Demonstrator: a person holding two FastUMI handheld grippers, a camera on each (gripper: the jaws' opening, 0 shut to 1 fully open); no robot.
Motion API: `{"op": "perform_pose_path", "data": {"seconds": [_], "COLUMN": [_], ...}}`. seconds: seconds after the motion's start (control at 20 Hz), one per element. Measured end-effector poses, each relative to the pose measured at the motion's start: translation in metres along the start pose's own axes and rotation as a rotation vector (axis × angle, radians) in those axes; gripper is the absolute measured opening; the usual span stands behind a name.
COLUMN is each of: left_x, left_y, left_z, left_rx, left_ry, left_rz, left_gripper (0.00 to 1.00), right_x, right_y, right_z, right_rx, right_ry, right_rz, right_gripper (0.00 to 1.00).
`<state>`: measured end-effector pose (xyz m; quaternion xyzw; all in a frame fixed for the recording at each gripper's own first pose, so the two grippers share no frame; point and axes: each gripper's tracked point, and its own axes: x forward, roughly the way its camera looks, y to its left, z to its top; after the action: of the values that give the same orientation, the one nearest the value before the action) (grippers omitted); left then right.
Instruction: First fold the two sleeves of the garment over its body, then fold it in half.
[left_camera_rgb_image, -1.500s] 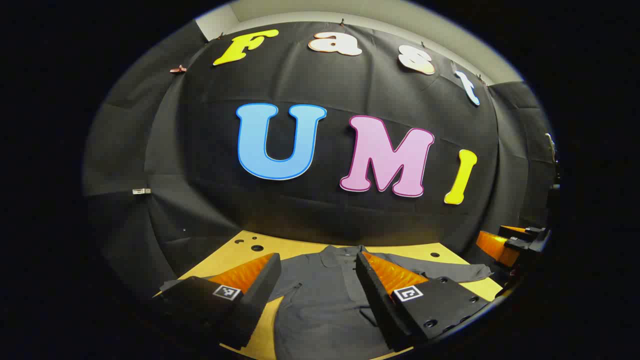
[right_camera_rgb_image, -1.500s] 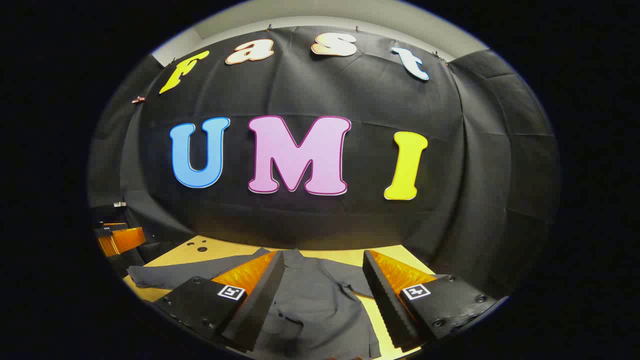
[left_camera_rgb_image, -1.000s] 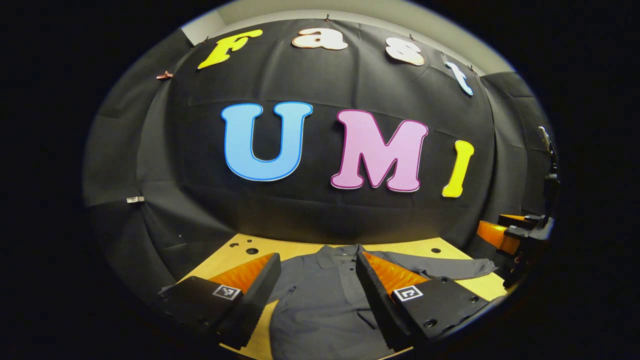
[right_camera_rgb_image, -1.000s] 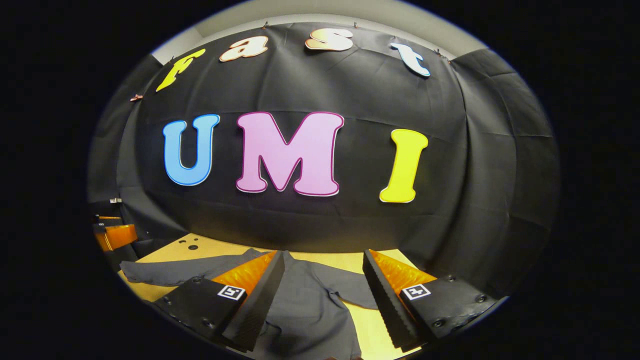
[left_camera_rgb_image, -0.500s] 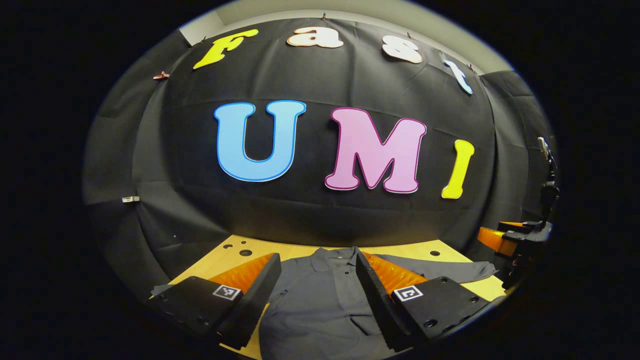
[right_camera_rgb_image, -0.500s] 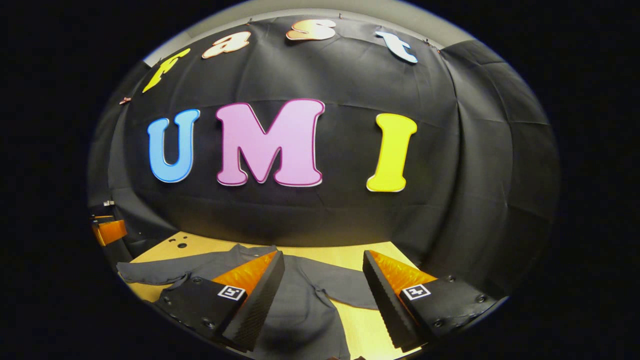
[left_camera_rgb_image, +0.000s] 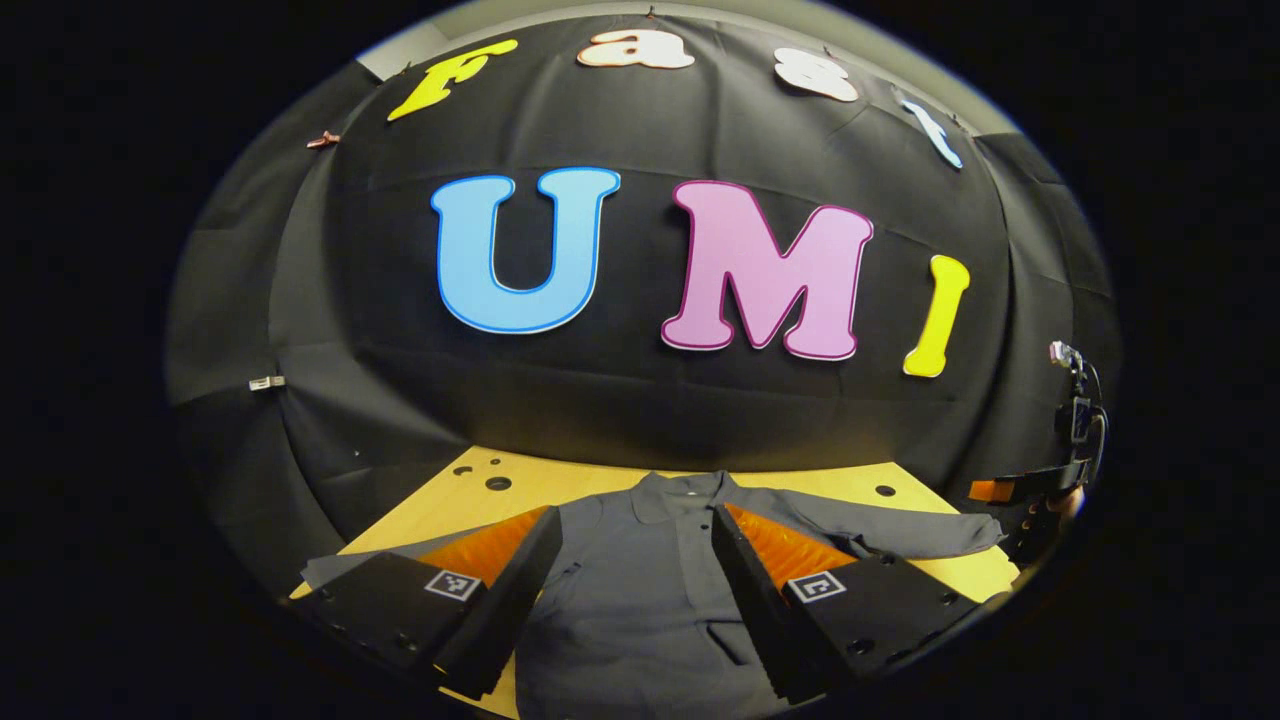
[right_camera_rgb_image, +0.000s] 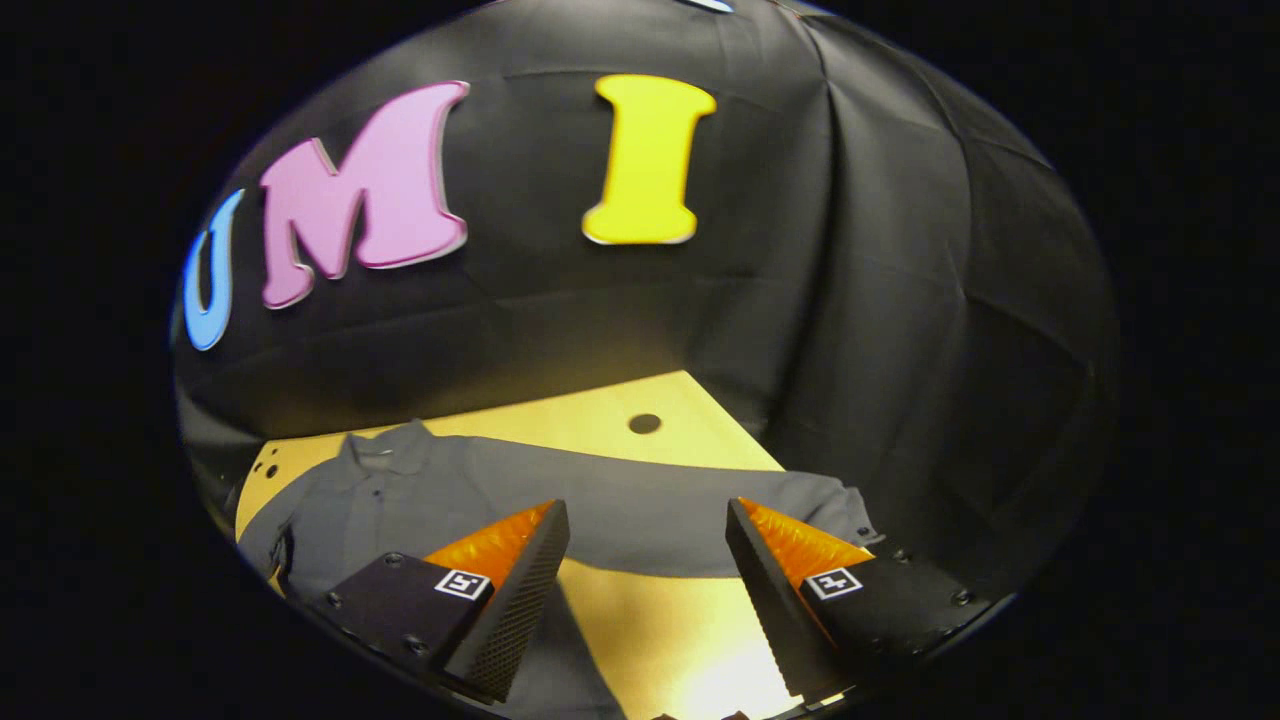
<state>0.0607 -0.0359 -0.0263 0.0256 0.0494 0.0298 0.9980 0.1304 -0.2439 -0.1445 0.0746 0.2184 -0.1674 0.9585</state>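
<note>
Shirt (left_camera_rgb_image: 650, 590) first: a dark grey, long-sleeved one with a collar, spread flat and face up on the yellow worktop (left_camera_rgb_image: 540, 490), collar toward the black cloth wall. In the left gripper view its body fills the lower middle of the frame, and one sleeve (left_camera_rgb_image: 900, 532) runs out to the lower right. The other sleeve reaches the lower left, partly hidden behind the near finger.

Neither sleeve is folded, so the task looks to be at its very start, with the first sleeve fold in hand.

The left tongs (left_camera_rgb_image: 635, 590) are released, fingers wide apart and hovering over the chest of the shirt, touching nothing that I can make out. The right tongs (right_camera_rgb_image: 645, 590) are likewise released and empty. In the right gripper view they point at the outstretched sleeve (right_camera_rgb_image: 640, 510), which crosses the lower middle of the frame with its cuff (right_camera_rgb_image: 845, 515) at the lower right, near the worktop's edge. Bare worktop lies between the fingers.

My reading is that the right tongs are lining up on that sleeve. The next move calls for lowering them near the cuff, pinching the cloth, and carrying it across onto the body. Thin fabric lying flat may be hard to catch, so the lower finger would need to slip under the edge.
</note>
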Motion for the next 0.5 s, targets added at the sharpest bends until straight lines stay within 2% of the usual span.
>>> {"op": "perform_pose_path", "data": {"seconds": [0.2, 0.35, 0.5], "left_x": [0.01, 0.019, 0.027], "left_y": [0.003, 0.001, -0.003], "left_z": [-0.005, -0.015, -0.025], "left_rx": [0.03, 0.008, -0.023], "left_ry": [0.037, 0.073, 0.117], "left_rz": [0.036, 0.056, 0.054], "left_gripper": [0.95, 0.96, 0.95], "right_x": [0.048, 0.075, 0.103], "right_y": [-0.065, -0.105, -0.133], "right_z": [-0.023, -0.041, -0.058], "right_rx": [0.101, 0.178, 0.224], "right_ry": [0.085, 0.131, 0.174], "right_rz": [-0.138, -0.241, -0.306], "right_gripper": [0.98, 0.98, 0.99]}}
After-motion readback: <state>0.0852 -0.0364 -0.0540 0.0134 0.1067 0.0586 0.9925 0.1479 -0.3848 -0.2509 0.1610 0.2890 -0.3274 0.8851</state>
